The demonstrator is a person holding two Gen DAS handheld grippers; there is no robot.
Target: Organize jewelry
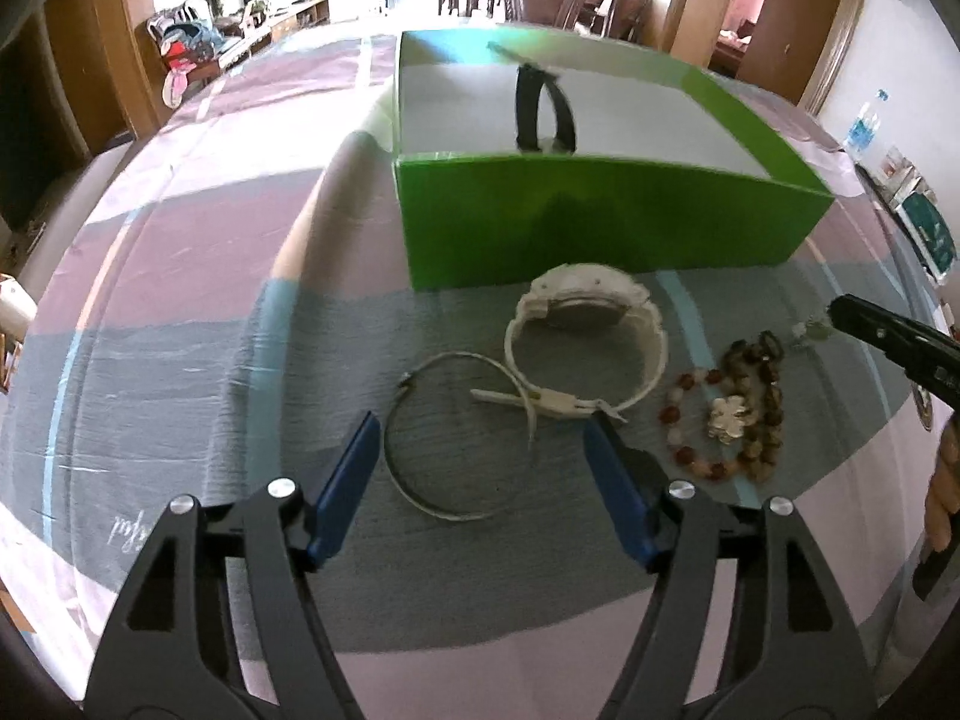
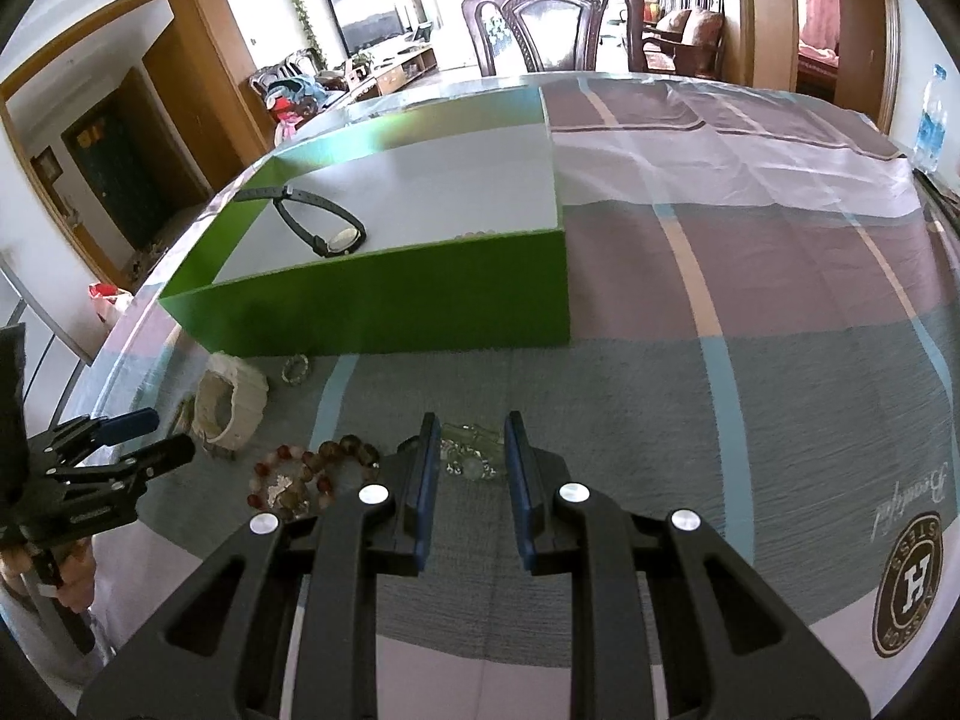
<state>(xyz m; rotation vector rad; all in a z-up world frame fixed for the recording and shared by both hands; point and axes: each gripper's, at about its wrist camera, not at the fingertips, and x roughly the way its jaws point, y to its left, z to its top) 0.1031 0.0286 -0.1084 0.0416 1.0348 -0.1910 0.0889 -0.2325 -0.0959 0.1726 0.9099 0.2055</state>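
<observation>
One watch boxed, several pieces still out.
A dark watch lies in the green box; the white watch, wire bangle and bead bracelets wait on the tabletop. Left gripper jaws wide and empty over the bangle; right gripper jaws narrowed around a pale trinket, grip unclear.

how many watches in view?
2. Black watch lies inside the green box; white watch sits on the tablecloth in front of it. None visibly hidden.
</observation>
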